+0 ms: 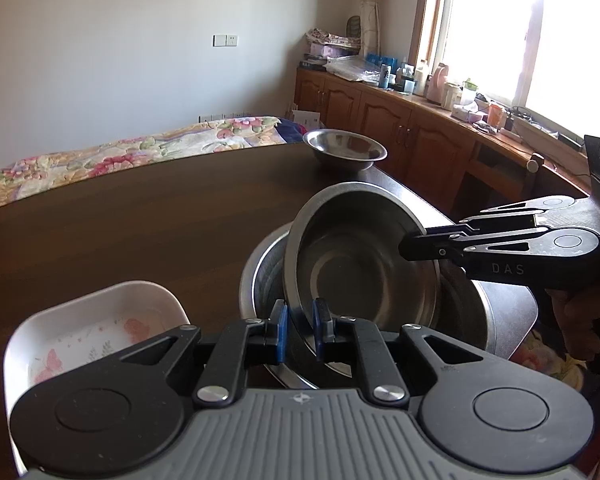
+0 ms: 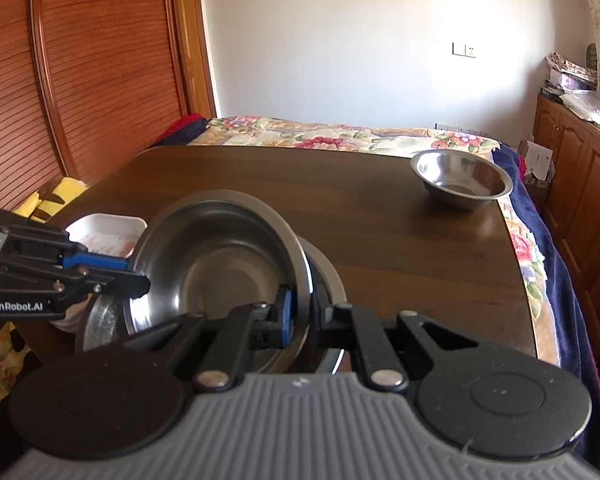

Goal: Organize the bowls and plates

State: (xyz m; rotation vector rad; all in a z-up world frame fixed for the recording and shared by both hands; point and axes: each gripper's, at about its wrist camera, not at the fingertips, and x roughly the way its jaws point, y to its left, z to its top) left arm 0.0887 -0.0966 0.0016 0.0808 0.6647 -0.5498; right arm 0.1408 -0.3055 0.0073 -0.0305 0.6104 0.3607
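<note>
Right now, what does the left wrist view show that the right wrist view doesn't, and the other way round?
Only the left wrist view shows the sunlit window, the cluttered counter beneath it and the person's hand on the right gripper.

Only the right wrist view shows the slatted wooden door and the yellow cloth.

Both show the tilted steel bowl over a bigger steel basin, with the left gripper and right gripper each clamped on its rim, plus the white floral dish and the far steel bowl on the dark table.
</note>
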